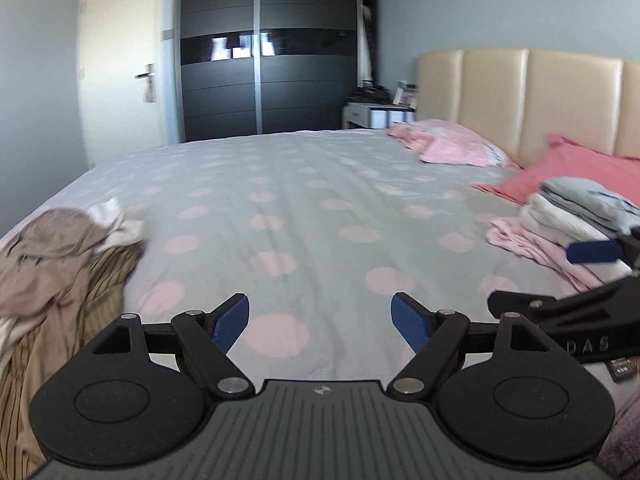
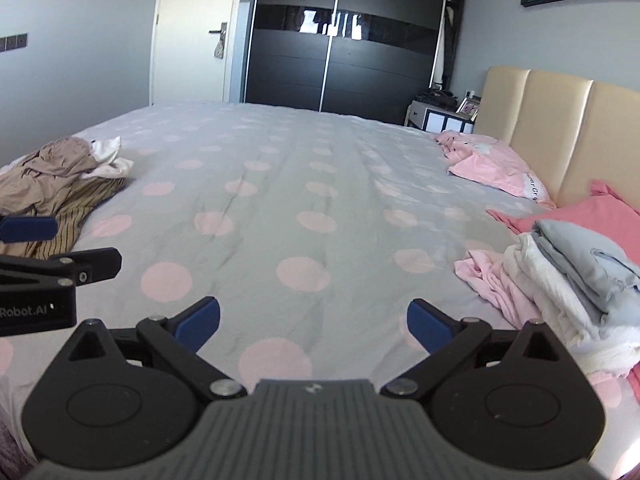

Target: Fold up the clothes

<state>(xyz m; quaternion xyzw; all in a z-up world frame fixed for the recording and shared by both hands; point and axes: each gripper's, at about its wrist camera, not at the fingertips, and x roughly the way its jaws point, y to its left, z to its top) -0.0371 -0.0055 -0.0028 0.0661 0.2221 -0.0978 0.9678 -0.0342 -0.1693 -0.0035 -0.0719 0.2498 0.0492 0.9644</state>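
The left gripper [image 1: 320, 322] hangs low over the bed [image 1: 304, 200], its blue fingers [image 1: 230, 322] spread wide and holding nothing. The right gripper [image 2: 313, 322] is beside it in the same posture, fingers [image 2: 198, 320] far apart and empty; in the left wrist view it enters at the right edge of the frame. Between and ahead of both grippers the dotted grey cover lies bare through the whole middle of the frame, up to the far edge of the bed in front of the dark wardrobe [image 1: 268, 52]. The unfolded clothes [image 1: 60, 264], a brown and striped heap with a white piece on top, lie at the left edge of the frame, near the side of the bed. The folded stack [image 2: 576, 280], grey on white on pink, sits at the right edge, touching a red pillow [image 2: 592, 216] below the beige headboard [image 1: 520, 100]. A pink pillow [image 2: 492, 168] lies further back along the headboard.
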